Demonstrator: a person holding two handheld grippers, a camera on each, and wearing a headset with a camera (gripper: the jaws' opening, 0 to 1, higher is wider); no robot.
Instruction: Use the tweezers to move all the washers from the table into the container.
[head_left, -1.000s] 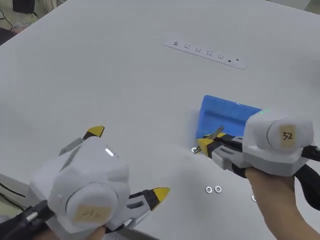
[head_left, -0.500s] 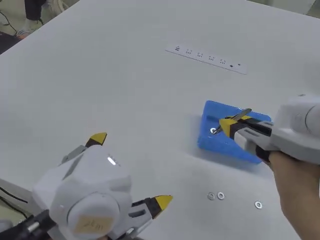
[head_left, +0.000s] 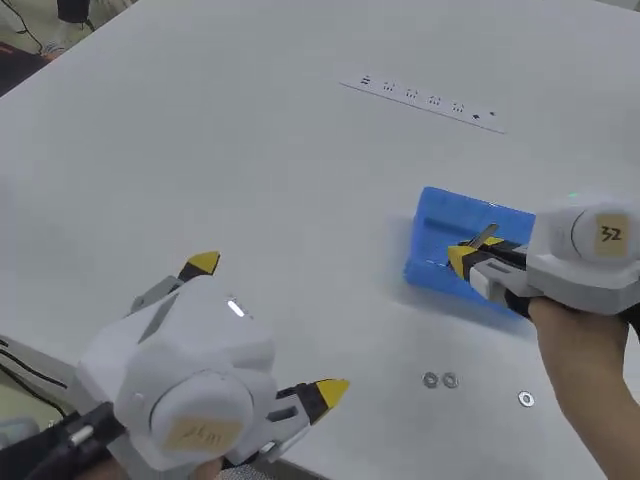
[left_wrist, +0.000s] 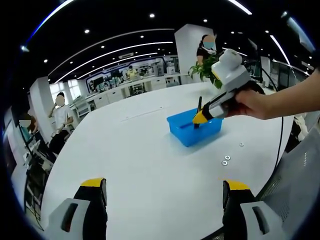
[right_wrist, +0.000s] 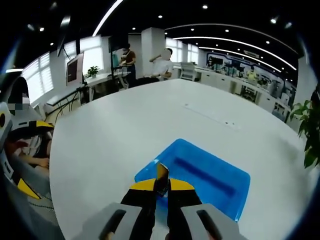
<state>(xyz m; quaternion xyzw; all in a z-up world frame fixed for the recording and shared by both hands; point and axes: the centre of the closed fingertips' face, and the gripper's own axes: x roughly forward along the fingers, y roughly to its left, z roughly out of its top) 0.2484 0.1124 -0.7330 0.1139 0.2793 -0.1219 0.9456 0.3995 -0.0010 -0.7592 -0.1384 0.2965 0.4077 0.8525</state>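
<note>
The right claw (head_left: 462, 262) is squeezed tight on the tweezers (head_left: 484, 238), and their tips hang over the blue box (head_left: 445, 220) on the white tabletop (head_left: 250, 160). Three washers (head_left: 439, 380) lie on the tabletop between the box and the near edge, two side by side and one apart. The left claw (head_left: 268, 326) is wide open with nothing in it, by the near edge.

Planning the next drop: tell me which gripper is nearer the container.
Right. The right gripper hangs over the container, shut on the tweezers; the left gripper is open over bare table, well off to the container's side.
</note>
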